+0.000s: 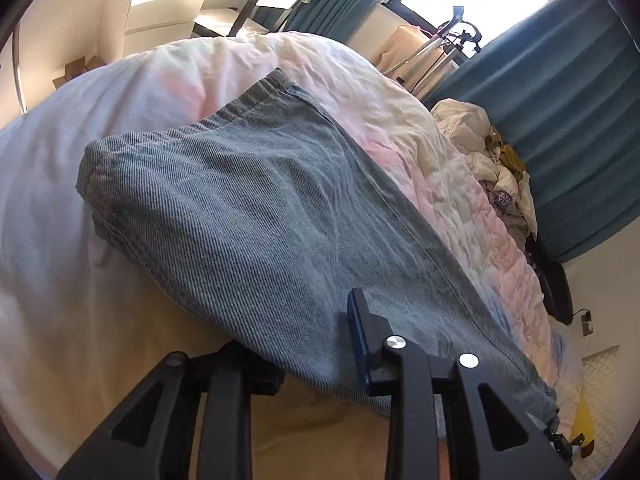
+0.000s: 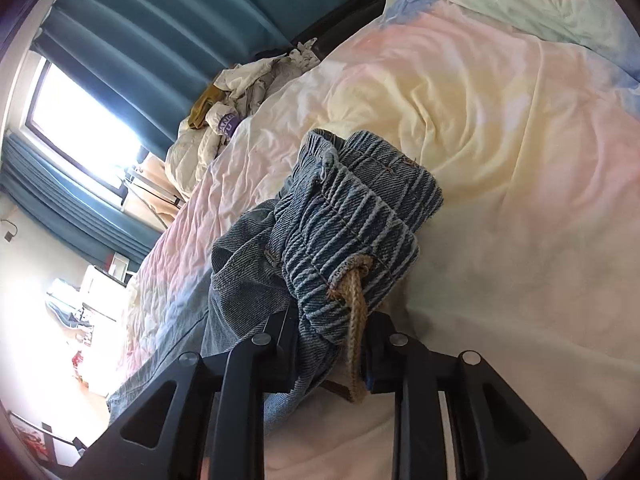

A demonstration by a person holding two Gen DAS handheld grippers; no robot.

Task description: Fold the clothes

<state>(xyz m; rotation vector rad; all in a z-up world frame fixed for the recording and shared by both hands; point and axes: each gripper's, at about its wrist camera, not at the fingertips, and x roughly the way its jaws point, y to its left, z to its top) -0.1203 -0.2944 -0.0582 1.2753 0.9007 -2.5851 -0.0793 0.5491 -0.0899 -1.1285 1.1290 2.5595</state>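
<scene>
Pastel quilted bedspread (image 1: 420,152) underneath; faded blue denim trousers (image 1: 248,216) spread across. Left gripper (image 1: 320,364) probably clamped on hem, right gripper (image 2: 332,356) clamped on waistband (image 2: 360,216). Best lifted level, kept taut.

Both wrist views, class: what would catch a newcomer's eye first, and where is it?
The blue-grey denim garment fills the middle of the left view, draped over the pastel bedspread. In the right view its gathered elastic waistband, with a tan drawstring hanging out, sits pinched between the right gripper fingers. Teal curtains frame a bright window behind.
</scene>
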